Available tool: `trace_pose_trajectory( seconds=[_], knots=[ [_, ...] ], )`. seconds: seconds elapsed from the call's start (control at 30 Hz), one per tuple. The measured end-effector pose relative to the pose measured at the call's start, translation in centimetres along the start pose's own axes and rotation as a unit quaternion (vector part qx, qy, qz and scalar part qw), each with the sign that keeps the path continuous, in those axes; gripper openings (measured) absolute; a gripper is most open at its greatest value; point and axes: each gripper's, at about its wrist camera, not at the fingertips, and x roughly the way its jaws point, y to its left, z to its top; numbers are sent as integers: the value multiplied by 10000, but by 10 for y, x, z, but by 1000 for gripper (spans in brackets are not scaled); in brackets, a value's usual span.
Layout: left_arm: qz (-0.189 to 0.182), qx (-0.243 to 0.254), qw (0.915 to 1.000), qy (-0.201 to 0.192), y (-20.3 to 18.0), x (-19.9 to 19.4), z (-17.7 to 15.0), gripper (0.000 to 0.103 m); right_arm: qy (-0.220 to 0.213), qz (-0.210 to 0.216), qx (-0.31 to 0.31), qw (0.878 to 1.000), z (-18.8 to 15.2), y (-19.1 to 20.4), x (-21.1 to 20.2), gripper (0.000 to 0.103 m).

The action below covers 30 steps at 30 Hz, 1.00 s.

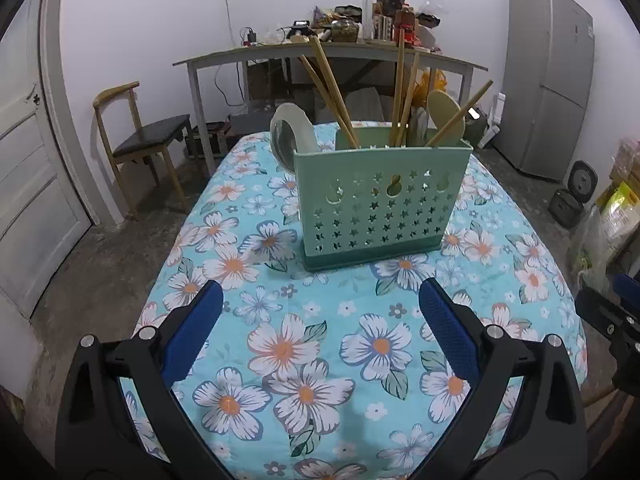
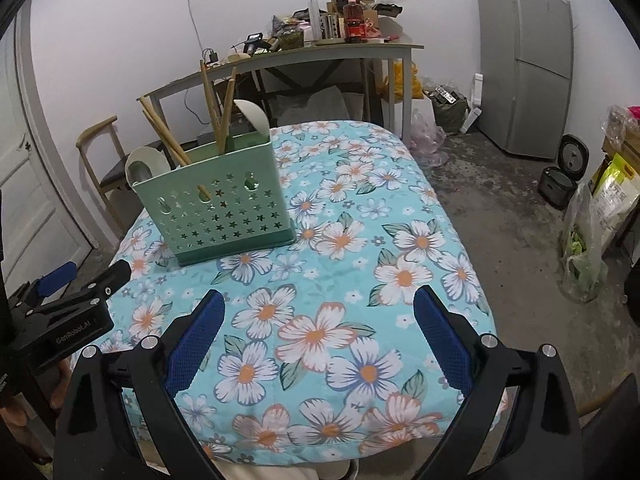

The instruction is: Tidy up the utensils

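A green perforated utensil holder (image 1: 380, 204) stands upright on the floral tablecloth (image 1: 320, 340); it also shows in the right wrist view (image 2: 218, 208) at the left. Several wooden chopsticks (image 1: 332, 92) and pale spoons (image 1: 444, 112) stand in it. A pale ladle bowl (image 1: 290, 136) sticks out at its left end. My left gripper (image 1: 320, 300) is open and empty, a little in front of the holder. My right gripper (image 2: 318, 306) is open and empty over the cloth, to the right of the holder. The left gripper (image 2: 76, 292) shows at the left edge of the right wrist view.
A cluttered grey table (image 1: 328, 52) stands behind. A wooden chair (image 1: 140, 140) is at the left, a white door (image 1: 28, 168) beyond it. A grey fridge (image 2: 524, 56) stands at the right. Bags (image 2: 580, 240) and a rice cooker (image 2: 558, 184) sit on the floor.
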Motion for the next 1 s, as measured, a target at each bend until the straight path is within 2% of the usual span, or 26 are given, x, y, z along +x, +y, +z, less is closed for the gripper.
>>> trace_pose_trajectory(
  seconds=[0.07,0.2,0.33,0.47,0.9,1.0],
  knots=[
    [132,-44,9999,-9,0,0,2,95,-1,-12,11,10000,0,-2,-1,93],
    [351,6,9984,444,1,12,6,95,42,22,-31,10000,3,-2,0,93],
    [512,-153,9969,572,9,19,6,95,16,-8,-184,9998,6,4,1,93],
    [450,-320,9970,537,11,19,8,95,61,-4,-184,9998,6,3,5,93],
    [580,-227,9958,669,0,23,6,95,165,-39,-59,9998,3,-5,11,93],
    [599,-182,9963,591,-2,21,8,95,182,-41,-46,9998,2,-6,13,93]
  ],
)
